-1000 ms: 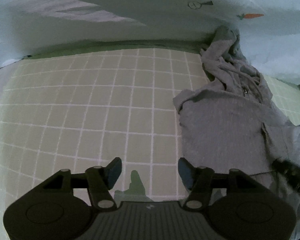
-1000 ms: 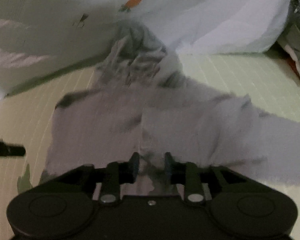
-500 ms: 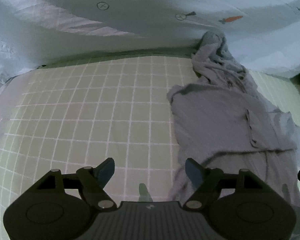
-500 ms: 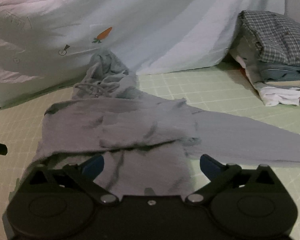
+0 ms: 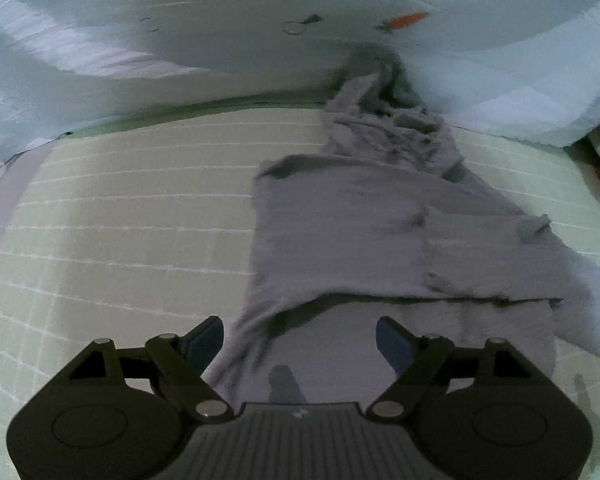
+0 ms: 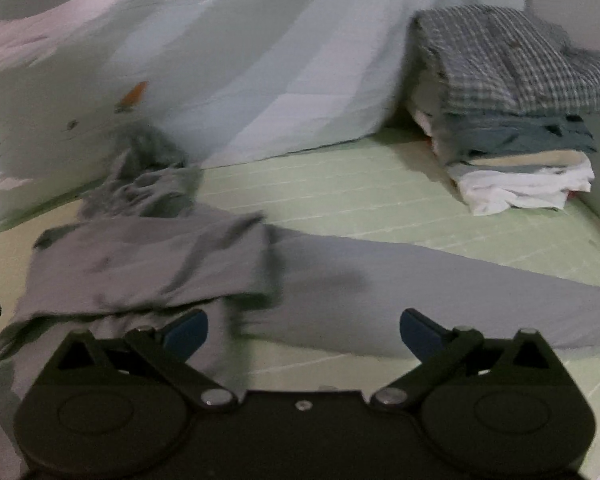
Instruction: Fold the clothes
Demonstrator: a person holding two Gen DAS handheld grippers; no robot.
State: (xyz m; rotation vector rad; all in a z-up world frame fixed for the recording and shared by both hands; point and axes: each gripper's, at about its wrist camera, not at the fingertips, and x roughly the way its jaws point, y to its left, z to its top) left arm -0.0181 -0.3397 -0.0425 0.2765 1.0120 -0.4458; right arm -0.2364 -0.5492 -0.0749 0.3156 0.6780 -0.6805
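One grey hoodie (image 5: 340,240) mid-bed (image 5: 120,220), soft, limp; grab sleeve (image 6: 460,288) cuff. Left gripper (image 5: 300,334) widening, empty; right gripper (image 6: 304,330) spread wide, empty.

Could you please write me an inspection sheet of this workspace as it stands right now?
Surface: pale green mat with white grid lines.
Job's things: grey hoodie lying partly folded, hood end bunched at the bedsheet, one sleeve stretched out flat towards the right.
Clutter: stack of folded clothes, checked shirt on top, in the far right corner.
Grippers: left gripper opening, nothing pinched, hoodie fabric below it; right gripper open wide, nothing between its pads.
Cables: nothing seen.
Surroundings: light blue bedsheet with carrot print heaped along the mat's far edge.
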